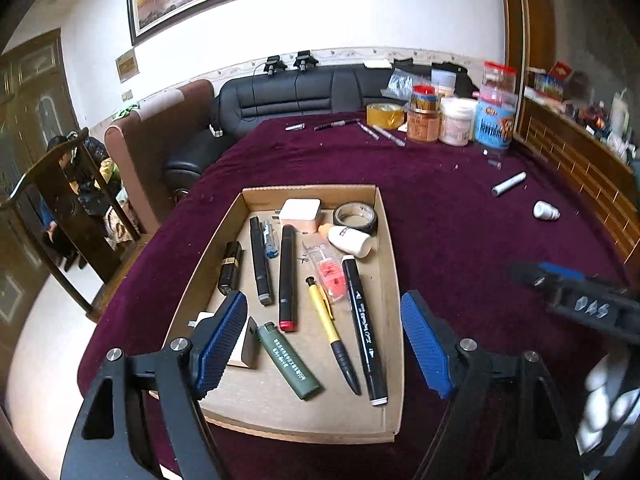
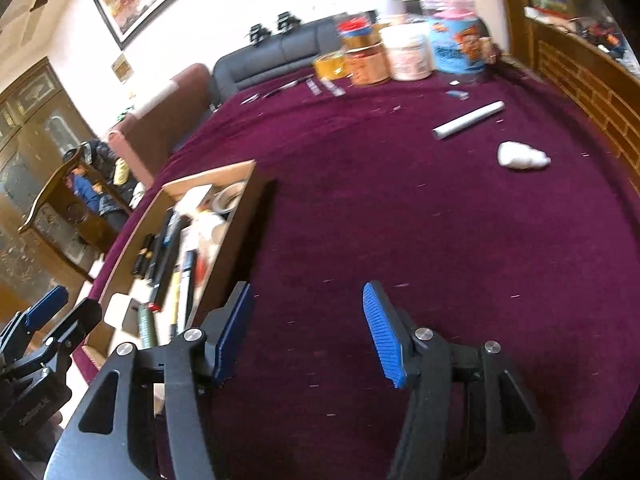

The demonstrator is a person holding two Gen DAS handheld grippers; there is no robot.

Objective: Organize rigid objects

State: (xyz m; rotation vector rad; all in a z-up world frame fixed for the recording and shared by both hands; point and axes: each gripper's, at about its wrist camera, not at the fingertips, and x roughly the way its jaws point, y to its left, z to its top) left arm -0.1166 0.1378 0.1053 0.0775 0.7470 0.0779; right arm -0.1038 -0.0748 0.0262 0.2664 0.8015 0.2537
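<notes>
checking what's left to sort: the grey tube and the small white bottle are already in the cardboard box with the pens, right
Not quite. The grey tube and small white bottle lie on the purple cloth, outside the cardboard box. The pens are in the box. The left wrist view shows this.

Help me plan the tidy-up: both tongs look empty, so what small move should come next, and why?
Probably send the right tongs, open and empty over bare cloth, toward the grey tube lying outside the box. It and the small white bottle are the loose pieces nearest that side; most other items already lie in the box.
</notes>
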